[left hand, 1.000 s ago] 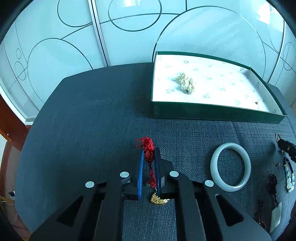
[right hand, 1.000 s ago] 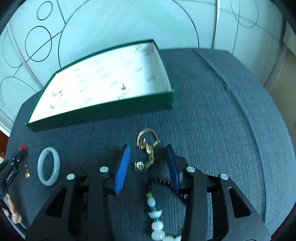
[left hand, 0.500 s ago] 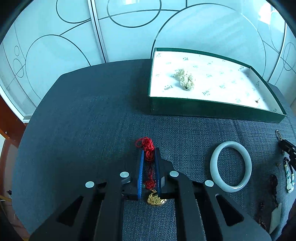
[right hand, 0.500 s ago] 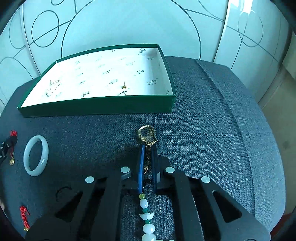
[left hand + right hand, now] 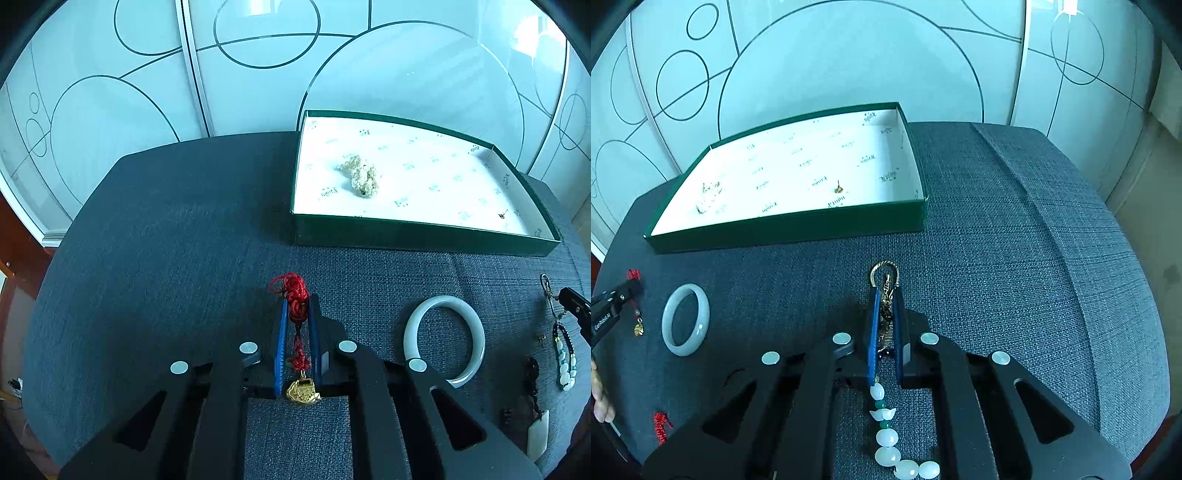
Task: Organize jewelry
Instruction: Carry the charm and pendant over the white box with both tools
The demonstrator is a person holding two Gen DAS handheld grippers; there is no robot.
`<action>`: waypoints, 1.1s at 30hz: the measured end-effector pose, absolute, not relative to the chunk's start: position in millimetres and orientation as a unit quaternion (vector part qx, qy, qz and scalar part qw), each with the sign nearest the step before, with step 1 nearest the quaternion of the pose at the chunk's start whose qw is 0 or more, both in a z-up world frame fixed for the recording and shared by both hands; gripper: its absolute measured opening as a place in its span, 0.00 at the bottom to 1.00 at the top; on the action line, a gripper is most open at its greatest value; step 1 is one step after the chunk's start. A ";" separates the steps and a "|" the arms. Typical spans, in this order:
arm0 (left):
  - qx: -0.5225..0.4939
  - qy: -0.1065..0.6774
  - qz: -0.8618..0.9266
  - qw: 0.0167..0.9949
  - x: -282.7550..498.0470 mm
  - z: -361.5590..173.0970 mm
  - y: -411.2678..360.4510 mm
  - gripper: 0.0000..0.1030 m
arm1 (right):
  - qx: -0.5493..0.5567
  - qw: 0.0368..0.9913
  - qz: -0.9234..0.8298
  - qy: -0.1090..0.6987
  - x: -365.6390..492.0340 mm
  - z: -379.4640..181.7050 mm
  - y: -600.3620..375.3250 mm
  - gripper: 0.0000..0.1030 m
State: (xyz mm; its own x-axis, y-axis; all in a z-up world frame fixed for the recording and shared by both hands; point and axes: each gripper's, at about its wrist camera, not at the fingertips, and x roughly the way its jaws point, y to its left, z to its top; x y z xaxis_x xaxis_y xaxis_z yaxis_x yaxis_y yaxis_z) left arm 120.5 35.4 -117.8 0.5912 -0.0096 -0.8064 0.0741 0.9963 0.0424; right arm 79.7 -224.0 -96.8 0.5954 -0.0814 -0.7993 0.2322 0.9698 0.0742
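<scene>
My left gripper (image 5: 298, 301) is shut on a red knotted cord (image 5: 295, 295) whose gold charm (image 5: 303, 393) dangles behind the blue pads, lifted above the dark cloth. My right gripper (image 5: 885, 295) is shut on a gold chain (image 5: 885, 275) whose ring sticks out past the fingertips. A strand of white and green beads (image 5: 886, 437) lies under the right gripper. The green box (image 5: 406, 232) with a white lining holds a heap of pearls (image 5: 362, 175) and a small gold stud (image 5: 838, 189).
A pale jade bangle (image 5: 445, 339) lies flat on the dark cloth between the two grippers. Dark pendants (image 5: 533, 380) and another bead strand (image 5: 565, 358) lie at the right edge. A red tassel (image 5: 661, 426) lies near the front left. Patterned glass panels stand behind.
My right gripper's jaws have gone from wide apart around the gold chain to shut on it. My left gripper keeps the red cord in the same grip.
</scene>
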 end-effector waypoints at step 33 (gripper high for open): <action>0.035 0.408 -0.033 0.912 97.9 -55.6 24.4 0.11 | 0.092 0.918 -0.066 0.380 55.6 -26.3 -225.2 0.06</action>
